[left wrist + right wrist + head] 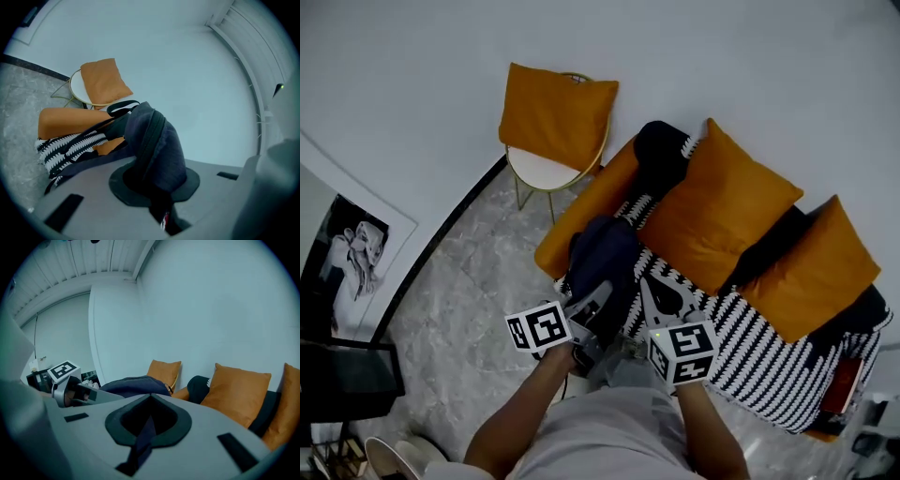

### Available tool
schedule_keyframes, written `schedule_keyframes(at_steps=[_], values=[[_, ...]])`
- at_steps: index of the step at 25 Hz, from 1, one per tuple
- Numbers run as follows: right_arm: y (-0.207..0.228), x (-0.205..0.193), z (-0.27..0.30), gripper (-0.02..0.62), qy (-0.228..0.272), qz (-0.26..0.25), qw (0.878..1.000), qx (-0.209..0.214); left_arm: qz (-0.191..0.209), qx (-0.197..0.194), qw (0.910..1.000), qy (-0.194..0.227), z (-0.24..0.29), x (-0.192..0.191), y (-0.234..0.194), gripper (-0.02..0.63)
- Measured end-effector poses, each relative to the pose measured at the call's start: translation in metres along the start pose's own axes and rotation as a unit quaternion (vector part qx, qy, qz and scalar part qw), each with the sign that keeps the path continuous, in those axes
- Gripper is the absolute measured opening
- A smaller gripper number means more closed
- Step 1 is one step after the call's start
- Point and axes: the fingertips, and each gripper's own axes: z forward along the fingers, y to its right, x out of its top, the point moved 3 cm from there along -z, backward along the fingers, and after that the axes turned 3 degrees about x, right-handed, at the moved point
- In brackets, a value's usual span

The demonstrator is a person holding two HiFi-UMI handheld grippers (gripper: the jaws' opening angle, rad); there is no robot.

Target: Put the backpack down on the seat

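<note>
A dark navy backpack (605, 262) hangs over the left end of the sofa seat (750, 352), which is covered by a black-and-white zigzag blanket. My left gripper (600, 302) is shut on the backpack's top fabric; in the left gripper view the bunched cloth (157, 145) rises from between the jaws of that gripper (161, 211). My right gripper (661, 298) is beside it, shut on a dark blue strap (145, 430) that runs through the jaws of the right gripper (140, 446). The bag's body (133, 384) lies just past the strap. The backpack's underside is hidden.
Two orange cushions (722, 211) (814, 272) lean on the sofa back, with a black cushion (661, 155) and an orange bolster (586, 211) at the left end. A round chair (542, 171) with an orange cushion stands beyond. A dark side table (347, 375) is at lower left.
</note>
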Motion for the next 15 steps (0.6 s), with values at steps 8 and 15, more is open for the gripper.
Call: schedule_keyframes(at_steps=[8, 15], values=[[0.067, 0.022, 0.019, 0.002, -0.001, 0.008, 1.000, -0.020, -0.001, -0.001, 1.0000, -0.007, 0.065, 0.027, -0.004, 0.041], [0.102, 0.031, 0.033, 0.002, 0.005, 0.013, 1.000, -0.017, 0.013, 0.009, 0.9999, -0.004, 0.105, 0.045, -0.004, 0.041]])
